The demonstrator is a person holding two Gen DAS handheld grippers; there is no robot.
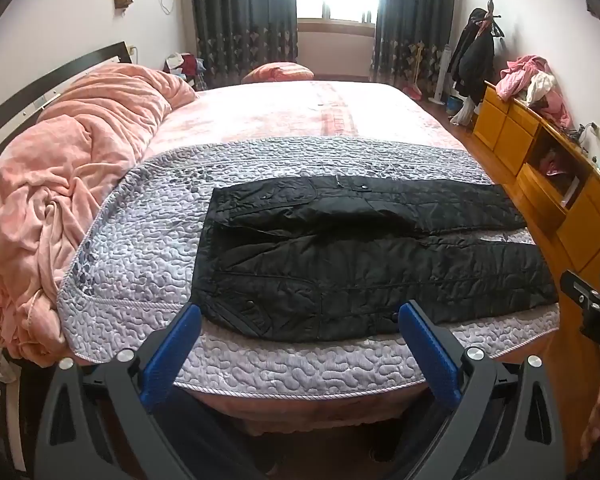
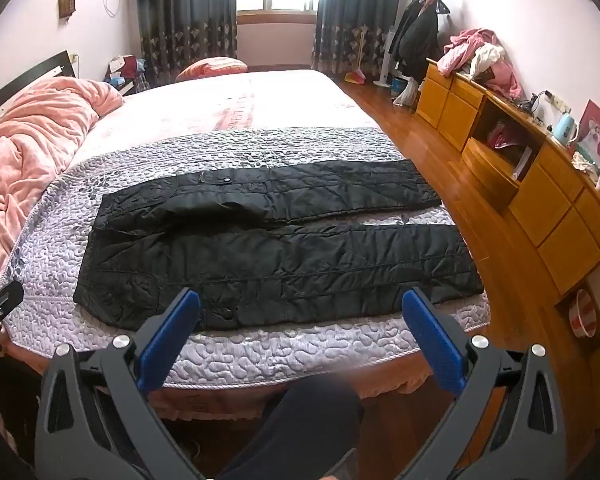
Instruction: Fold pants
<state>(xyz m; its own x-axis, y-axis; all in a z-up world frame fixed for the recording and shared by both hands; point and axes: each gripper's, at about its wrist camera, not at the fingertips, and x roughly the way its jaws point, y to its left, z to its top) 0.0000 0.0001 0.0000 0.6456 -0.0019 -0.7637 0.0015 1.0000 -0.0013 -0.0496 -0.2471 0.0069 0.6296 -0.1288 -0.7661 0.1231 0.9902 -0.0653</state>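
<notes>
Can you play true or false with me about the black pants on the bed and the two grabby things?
1. The black pants lie spread flat on the grey quilt. True.
2. The left gripper is squeezing the pants. False: its jaws are open and hold nothing.
3. The right gripper has open jaws. True.
4. The pants are folded into a small square. False: both legs lie stretched out, side by side.
5. A pink blanket is bunched up beside the quilt. True.

The pants (image 2: 276,240) lie flat on the quilt (image 2: 260,360), just ahead of the fingertips. The right gripper (image 2: 300,312) hovers spread wide, holding nothing.
</notes>
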